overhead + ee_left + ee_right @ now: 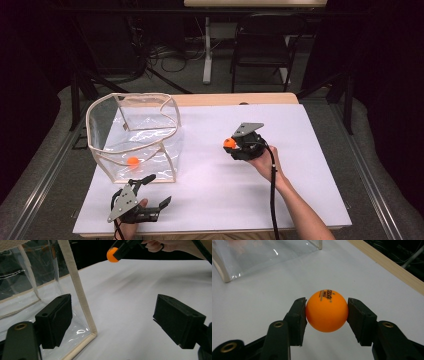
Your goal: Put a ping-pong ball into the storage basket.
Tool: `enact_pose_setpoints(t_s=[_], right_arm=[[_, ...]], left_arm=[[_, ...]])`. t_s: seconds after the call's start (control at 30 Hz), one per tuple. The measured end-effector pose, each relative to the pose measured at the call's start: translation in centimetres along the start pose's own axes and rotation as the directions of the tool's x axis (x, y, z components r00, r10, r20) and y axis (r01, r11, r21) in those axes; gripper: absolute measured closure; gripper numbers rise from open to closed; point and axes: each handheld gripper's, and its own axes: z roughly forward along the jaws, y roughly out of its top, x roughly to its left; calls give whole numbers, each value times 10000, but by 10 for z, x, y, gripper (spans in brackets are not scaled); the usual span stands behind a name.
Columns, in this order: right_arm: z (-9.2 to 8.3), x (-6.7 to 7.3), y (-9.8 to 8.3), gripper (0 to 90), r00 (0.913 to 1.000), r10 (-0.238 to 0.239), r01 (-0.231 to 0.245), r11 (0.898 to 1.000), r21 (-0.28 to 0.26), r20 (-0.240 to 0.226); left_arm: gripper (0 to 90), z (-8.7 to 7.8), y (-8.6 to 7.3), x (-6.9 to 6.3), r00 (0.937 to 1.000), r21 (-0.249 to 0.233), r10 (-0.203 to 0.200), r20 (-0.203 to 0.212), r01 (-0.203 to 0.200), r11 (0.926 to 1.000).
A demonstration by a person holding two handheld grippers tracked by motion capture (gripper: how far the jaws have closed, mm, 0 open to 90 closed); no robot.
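Note:
An orange table-tennis ball with small black print sits squeezed between the two black pads of my right gripper, lifted above the white table top. In the high view that gripper is near the table's middle, and the ball points left toward a clear plastic bag with a beige rim. A second orange ball lies inside the bag on its bottom. My left gripper rests near the front edge just below the bag, open, with nothing between its pads. The held ball also shows far off in the left gripper view.
The white sheet covers the table, with a wooden edge at the back. The bag's beige corner seam stands close in front of my left gripper. A dark chair and table leg stand beyond the table.

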Motion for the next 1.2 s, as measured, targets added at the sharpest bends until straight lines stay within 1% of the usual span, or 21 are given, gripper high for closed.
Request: enact_pose_setpoints(t_s=[0.2,0.33,0.43,0.77,1.1,1.2], right_arm=[[-3,5,4,508,9998,-138,137,9999,-76,-118],[-3,8,5,508,9996,-189,188,9998,-54,-208],[-3,10,6,508,9995,-199,197,9998,-57,-265],[-7,16,10,508,9983,-290,275,9992,-293,-504],[-4,23,12,508,9962,-368,339,9987,-374,-795],[-3,26,12,508,9963,-434,401,9982,-450,-746]], left_arm=[[155,0,0,0,10000,-3,30,15,-30,10000],[155,-1,0,0,10000,-14,-19,-28,19,10000],[155,0,0,0,10000,12,45,11,-45,10000],[155,0,0,0,10000,12,27,18,-27,10000],[155,1,0,0,10000,5,28,15,-28,10000],[155,0,0,-1,10000,-17,34,35,-34,10000]])
